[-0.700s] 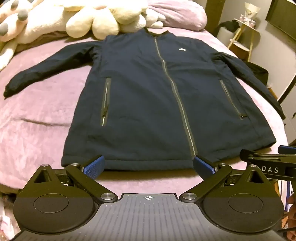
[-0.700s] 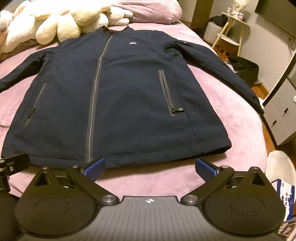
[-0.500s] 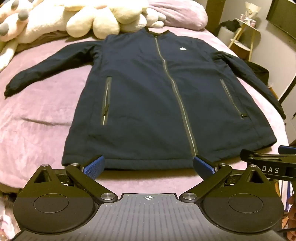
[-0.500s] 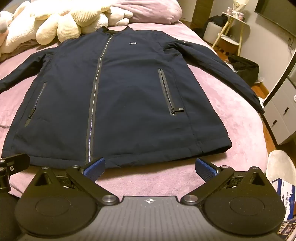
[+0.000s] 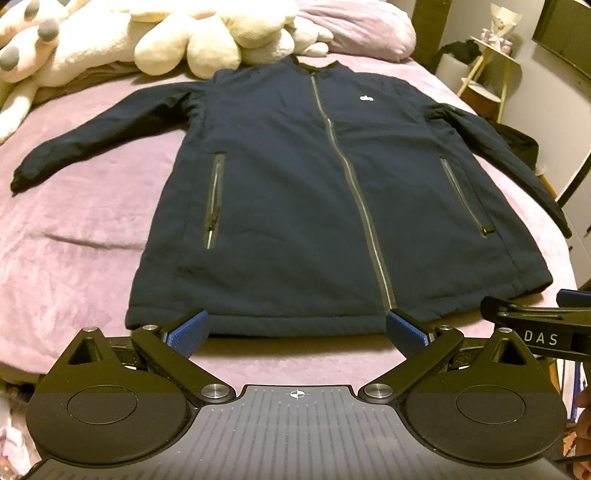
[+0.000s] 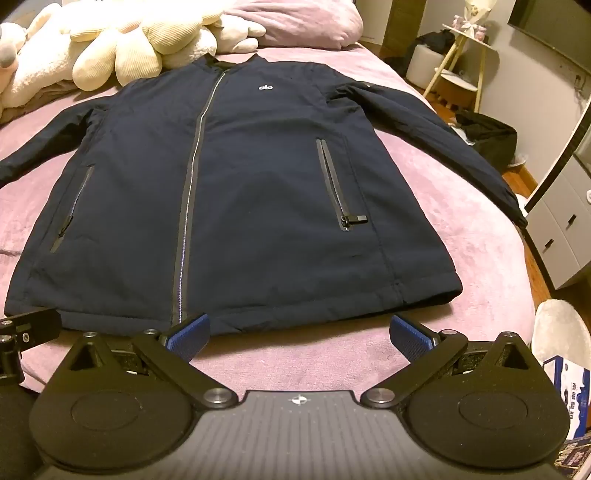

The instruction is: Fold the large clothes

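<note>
So the count: one navy jacket (image 5: 295,184) laid flat on one bed (image 5: 92,221), with two sleeves, two zipped side pockets, one long front zipper (image 5: 354,184) and one small white logo (image 6: 265,87). One pink pillow (image 5: 362,26) up top beside a heap of cream plush toys (image 5: 207,40), too tangled to count. Two grippers, left gripper (image 5: 295,330) and right gripper (image 6: 297,332), two blue pads each

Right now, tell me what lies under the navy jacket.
The navy jacket lies flat, zipped, on a pink blanket that shows all around it. Whatever is beneath the jacket's body is covered and cannot be seen.
</note>
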`<state>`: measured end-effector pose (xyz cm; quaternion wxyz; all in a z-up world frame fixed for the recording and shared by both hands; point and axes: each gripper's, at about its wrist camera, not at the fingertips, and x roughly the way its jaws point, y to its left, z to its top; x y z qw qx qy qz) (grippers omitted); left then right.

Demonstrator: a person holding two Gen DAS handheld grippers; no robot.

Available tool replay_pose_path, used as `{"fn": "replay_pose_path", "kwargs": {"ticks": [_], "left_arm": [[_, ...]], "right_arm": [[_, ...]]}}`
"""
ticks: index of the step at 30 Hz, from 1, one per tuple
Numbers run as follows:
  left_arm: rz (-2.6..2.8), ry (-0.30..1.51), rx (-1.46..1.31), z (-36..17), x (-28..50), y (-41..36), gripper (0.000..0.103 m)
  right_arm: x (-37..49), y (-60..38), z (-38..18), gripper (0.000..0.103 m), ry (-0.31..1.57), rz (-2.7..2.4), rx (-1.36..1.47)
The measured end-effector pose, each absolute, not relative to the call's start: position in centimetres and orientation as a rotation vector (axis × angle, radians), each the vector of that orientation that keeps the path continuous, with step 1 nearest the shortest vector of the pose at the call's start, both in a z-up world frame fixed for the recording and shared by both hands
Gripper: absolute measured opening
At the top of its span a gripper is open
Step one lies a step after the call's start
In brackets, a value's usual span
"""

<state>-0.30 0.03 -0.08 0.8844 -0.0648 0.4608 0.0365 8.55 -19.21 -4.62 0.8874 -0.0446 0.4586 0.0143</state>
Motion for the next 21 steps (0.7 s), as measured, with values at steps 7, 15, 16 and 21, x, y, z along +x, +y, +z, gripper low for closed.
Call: {"fn": "replay_pose_path", "kwargs": {"ticks": [7, 15, 16, 21], "left_arm": [[0.076, 0.956, -0.136, 0.15, -0.31, 0.03, 0.103], [0.075, 0.96, -0.133, 0.22, -0.3, 0.03, 0.103], [0.075, 0.961, -0.132, 0.2, -0.25, 0.04, 0.103], [0.076, 0.962, -0.13, 0.3, -0.12, -0.02, 0.103]], "right_arm": [[8.69, -19.04, -4.42, 0.103, 0.952, 0.031, -0.098], [8.46, -19.11, -4.29, 0.103, 0.947, 0.03, -0.094], [8.48, -19.11, -4.27, 0.103, 0.947, 0.029, -0.094], [8.48, -19.25, -4.21, 0.103, 0.943, 0.027, -0.087]]}}
